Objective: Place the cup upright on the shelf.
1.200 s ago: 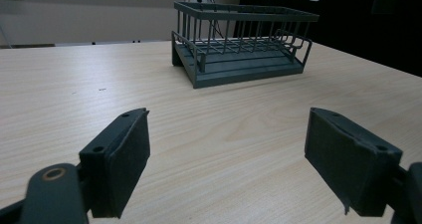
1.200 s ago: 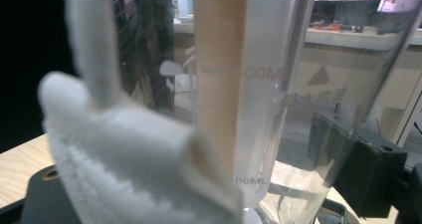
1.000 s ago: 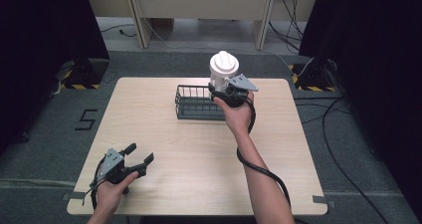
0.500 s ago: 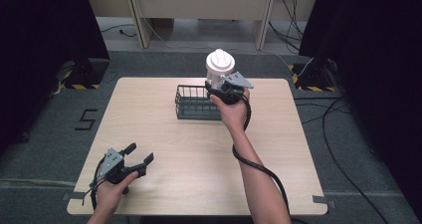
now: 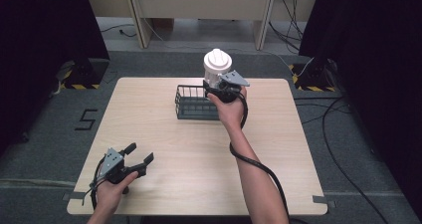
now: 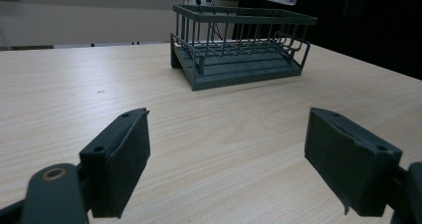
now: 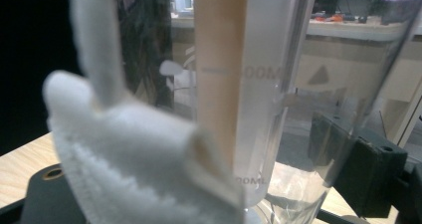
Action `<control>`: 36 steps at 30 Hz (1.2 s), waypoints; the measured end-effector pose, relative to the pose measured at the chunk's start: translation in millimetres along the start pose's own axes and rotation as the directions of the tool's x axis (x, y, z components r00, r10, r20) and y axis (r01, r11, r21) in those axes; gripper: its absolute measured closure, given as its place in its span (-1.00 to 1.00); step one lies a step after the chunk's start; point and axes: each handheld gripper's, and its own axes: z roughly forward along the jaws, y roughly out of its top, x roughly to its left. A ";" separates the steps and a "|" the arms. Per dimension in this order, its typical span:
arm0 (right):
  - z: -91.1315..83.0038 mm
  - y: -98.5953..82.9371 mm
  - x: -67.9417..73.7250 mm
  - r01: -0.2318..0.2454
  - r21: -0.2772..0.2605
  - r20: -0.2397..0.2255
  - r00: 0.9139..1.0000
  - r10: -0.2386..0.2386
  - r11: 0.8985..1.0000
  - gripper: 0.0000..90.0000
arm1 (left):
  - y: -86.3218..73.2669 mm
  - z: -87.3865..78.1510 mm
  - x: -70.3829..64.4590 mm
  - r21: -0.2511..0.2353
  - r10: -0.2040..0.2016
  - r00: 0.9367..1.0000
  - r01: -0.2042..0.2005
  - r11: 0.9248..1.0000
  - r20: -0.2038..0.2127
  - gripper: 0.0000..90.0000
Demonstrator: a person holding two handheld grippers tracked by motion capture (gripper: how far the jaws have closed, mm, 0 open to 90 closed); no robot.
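2 grippers were in play. Right gripper (image 5: 217, 88) was clamped on a clear plastic bottle (image 5: 217, 69) with a white ribbed cap, held upright above the right end of a dark wire basket (image 5: 191, 103). Bottle was in the air, not touching the basket as far as I could tell. Right gripper view showed the bottle (image 7: 278, 99) up close: see-through wall with printed volume marks, a fuzzy white strap (image 7: 124, 149) and a tan strip across it. Left gripper (image 5: 138, 157) sat near the front left corner of the pale wood-grain table (image 5: 278, 134), jaws spread wide, holding nothing, well apart from the basket. Left gripper view showed flat black pads (image 6: 122, 162) and the basket (image 6: 239, 45) beyond: rectangular, thin bars, solid base. Dark curtains stood on both sides, cables on the grey floor.
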 end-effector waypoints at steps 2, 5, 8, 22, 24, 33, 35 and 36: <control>1.5 -0.8 -0.4 -0.003 0.003 0.002 1.000 0.003 1.000 -0.59 | -0.1 0.1 0.0 0.001 0.000 1.000 0.000 1.000 0.001 -0.61; 4.1 -1.5 -0.7 -0.005 0.009 0.006 1.000 0.005 1.000 -0.59 | -0.1 0.2 0.0 0.001 0.000 1.000 0.000 1.000 0.001 -0.61; 7.1 -1.3 -0.8 -0.005 0.012 0.004 1.000 0.005 1.000 -0.59 | 0.0 0.2 0.0 0.001 -0.001 1.000 0.001 1.000 0.001 -0.61; 21.0 -5.0 0.5 -0.014 0.038 0.017 1.000 0.013 0.999 -0.59 | 0.3 0.2 0.0 -0.003 -0.005 1.000 0.005 1.000 0.005 -0.61; 22.8 -5.8 0.5 -0.012 0.041 0.020 1.000 0.011 0.999 -0.59 | 0.3 0.2 0.0 -0.003 -0.005 1.000 0.005 1.000 0.005 -0.61; 29.5 -11.2 0.5 -0.019 0.056 0.027 0.999 0.018 0.998 -0.59 | 0.3 0.2 0.1 -0.003 -0.006 1.000 0.006 1.000 0.006 -0.61; 30.7 -11.8 0.4 -0.020 0.059 0.027 0.999 0.018 0.998 -0.59 | 0.4 0.1 0.4 -0.001 -0.004 1.000 0.004 1.000 0.006 -0.61; 31.2 -12.1 0.5 -0.020 0.060 0.029 0.999 0.019 0.998 -0.59 | 0.4 0.0 0.6 0.001 -0.001 1.000 0.001 1.000 0.005 -0.61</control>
